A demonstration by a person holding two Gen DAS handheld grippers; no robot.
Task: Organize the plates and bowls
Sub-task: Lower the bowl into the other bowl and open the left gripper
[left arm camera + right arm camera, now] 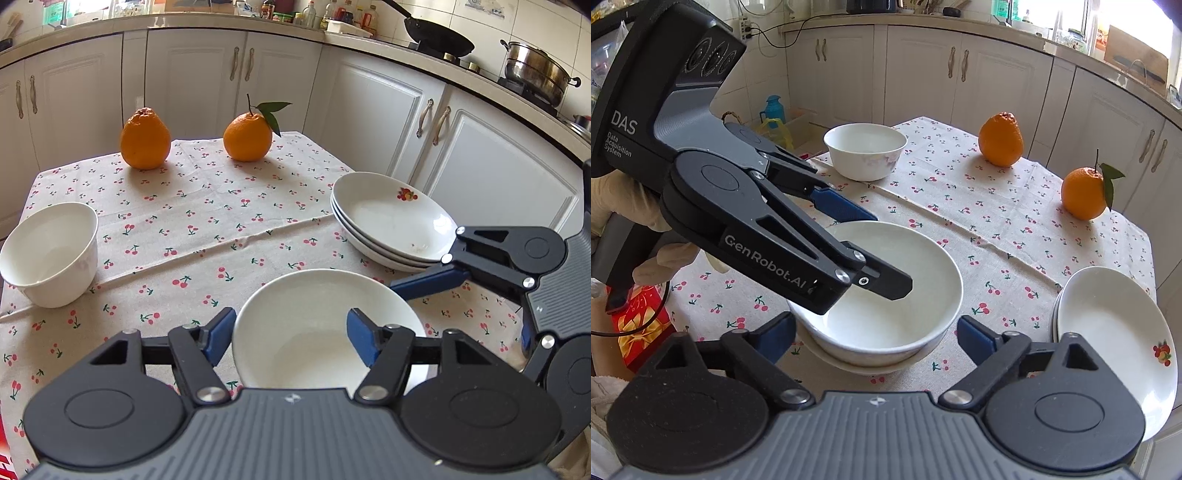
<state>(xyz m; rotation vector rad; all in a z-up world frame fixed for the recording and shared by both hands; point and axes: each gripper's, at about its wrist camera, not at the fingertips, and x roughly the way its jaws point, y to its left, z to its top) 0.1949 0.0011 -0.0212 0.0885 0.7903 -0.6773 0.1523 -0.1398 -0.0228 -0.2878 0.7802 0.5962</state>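
Home kitchen; white cabinets (195,74) under an L-shaped counter (221,20); black wok (439,37) and steel pot (535,70) on the stove; bottles (332,13) on the counter; cherry-print cloth (207,221) over a small desk.

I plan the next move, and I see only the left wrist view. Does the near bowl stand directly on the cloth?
Observer: No. The near bowl sits in a second white dish, whose rim shows beneath it.
Operator: Is the right gripper closed on the bowl?
Observer: No. It is open, with one pad on each side of the bowl, and neither seems to press.
Operator: What holds the left gripper?
Observer: A gloved hand.
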